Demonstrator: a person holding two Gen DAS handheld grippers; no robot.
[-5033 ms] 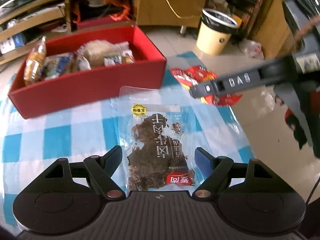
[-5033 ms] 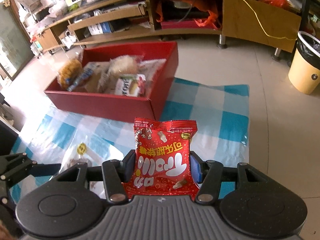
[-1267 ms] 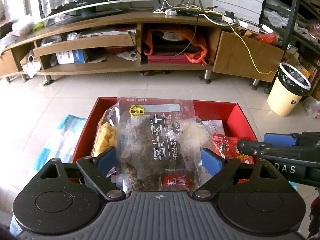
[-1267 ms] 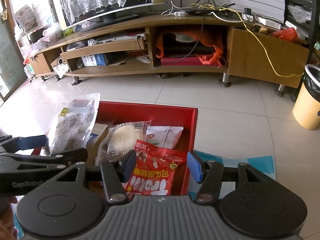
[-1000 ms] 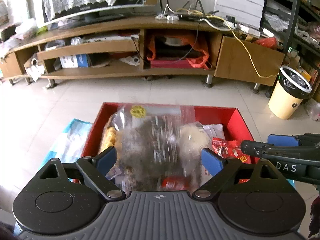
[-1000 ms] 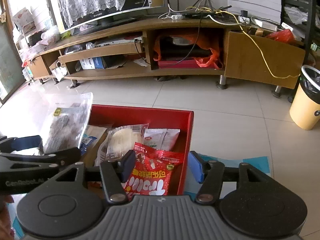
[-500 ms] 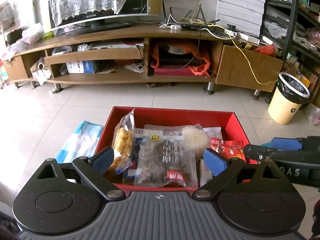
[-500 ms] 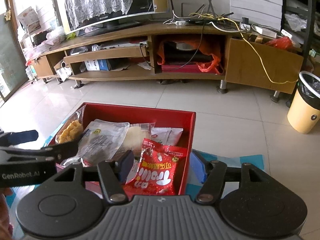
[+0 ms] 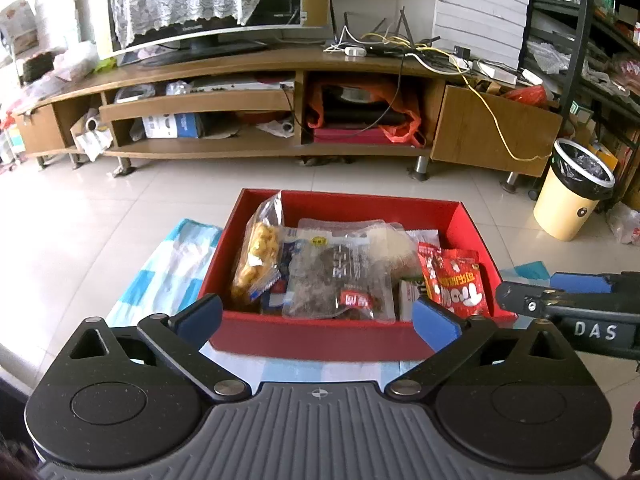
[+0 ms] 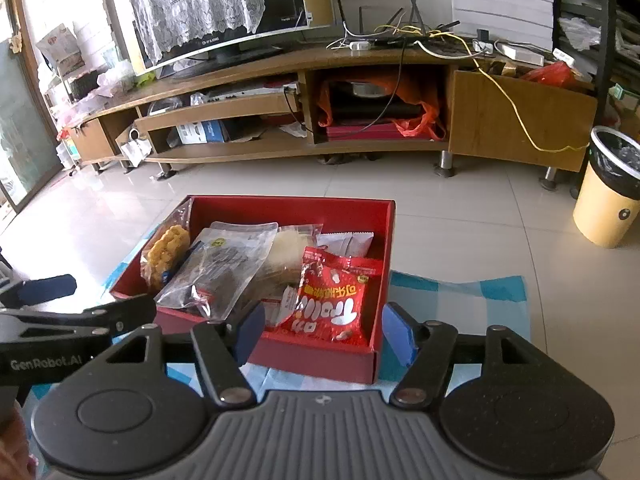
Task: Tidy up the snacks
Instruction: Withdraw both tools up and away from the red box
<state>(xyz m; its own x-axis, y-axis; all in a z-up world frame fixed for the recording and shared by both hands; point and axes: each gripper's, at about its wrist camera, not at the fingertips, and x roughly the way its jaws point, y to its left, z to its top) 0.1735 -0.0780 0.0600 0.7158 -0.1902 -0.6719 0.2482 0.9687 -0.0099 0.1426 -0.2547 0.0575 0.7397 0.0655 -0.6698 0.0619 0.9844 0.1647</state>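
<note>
Your left gripper (image 9: 316, 316) and right gripper (image 10: 322, 334) are both opening on nothing, with the jerky pack (image 9: 340, 276) and red candy bag (image 10: 334, 296) already lying in the red box (image 9: 320, 334), and no loose snacks show on the checked cloth (image 10: 456, 292).

Clear jerky pouch (image 9: 338, 276) lies flat in red box (image 9: 320, 330); red snack bag (image 9: 456, 280) leans beside it.

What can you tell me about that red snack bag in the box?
The red snack bag is a shiny, crinkly foil-like packet printed with big white characters, a small yellow badge and small cartoon figures. It lies tilted in the red box, at the end nearest the right gripper, leaning on the packets beside it with its lower edge by the front wall. It looks sealed. Neither gripper touches it.
</note>
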